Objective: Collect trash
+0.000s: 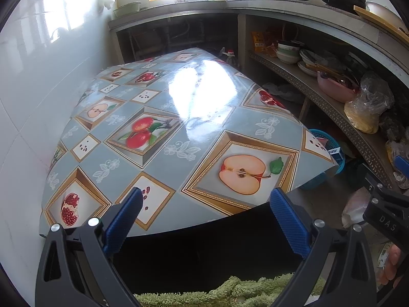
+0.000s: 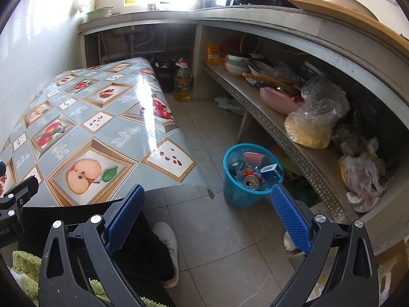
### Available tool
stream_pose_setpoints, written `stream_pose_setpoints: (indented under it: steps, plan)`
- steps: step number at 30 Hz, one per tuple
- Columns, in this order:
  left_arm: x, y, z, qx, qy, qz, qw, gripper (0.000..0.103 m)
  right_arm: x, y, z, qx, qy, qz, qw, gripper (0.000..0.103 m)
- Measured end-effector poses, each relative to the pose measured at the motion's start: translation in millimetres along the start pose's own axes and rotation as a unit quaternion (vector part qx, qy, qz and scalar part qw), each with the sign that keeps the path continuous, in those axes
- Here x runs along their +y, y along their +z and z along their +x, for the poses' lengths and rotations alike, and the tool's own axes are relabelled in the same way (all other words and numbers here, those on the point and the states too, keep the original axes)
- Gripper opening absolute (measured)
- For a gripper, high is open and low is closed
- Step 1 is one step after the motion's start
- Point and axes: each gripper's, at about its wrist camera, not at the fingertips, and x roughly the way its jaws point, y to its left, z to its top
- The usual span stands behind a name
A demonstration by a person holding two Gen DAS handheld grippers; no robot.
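A blue mesh trash basket (image 2: 236, 194) stands on the tiled floor right of the table, holding a can (image 2: 251, 182), a blue-and-white carton (image 2: 271, 171), a pink piece and wrappers. It shows partly behind the table corner in the left wrist view (image 1: 323, 134). My right gripper (image 2: 205, 206) is open and empty, above the floor near the basket. My left gripper (image 1: 205, 208) is open and empty over the near edge of the table (image 1: 158, 158), which has a fruit-print cloth.
A counter with a low shelf (image 2: 294, 148) curves along the right, crowded with bowls, a pink basin and plastic bags. An oil bottle (image 2: 182, 81) stands on the floor past the table. A crumpled white scrap (image 2: 290, 243) lies by the shelf. A shoe (image 2: 167, 250) is below.
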Motion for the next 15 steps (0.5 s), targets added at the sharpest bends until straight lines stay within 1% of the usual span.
stream_pose_setpoints:
  steps: [15]
  plan:
    - [6.9, -0.5, 3.0, 0.007, 0.012, -0.011, 0.9998, 0.097, 2.2, 2.7, 0.9, -0.002, 0.003, -0.006, 1.000, 0.095]
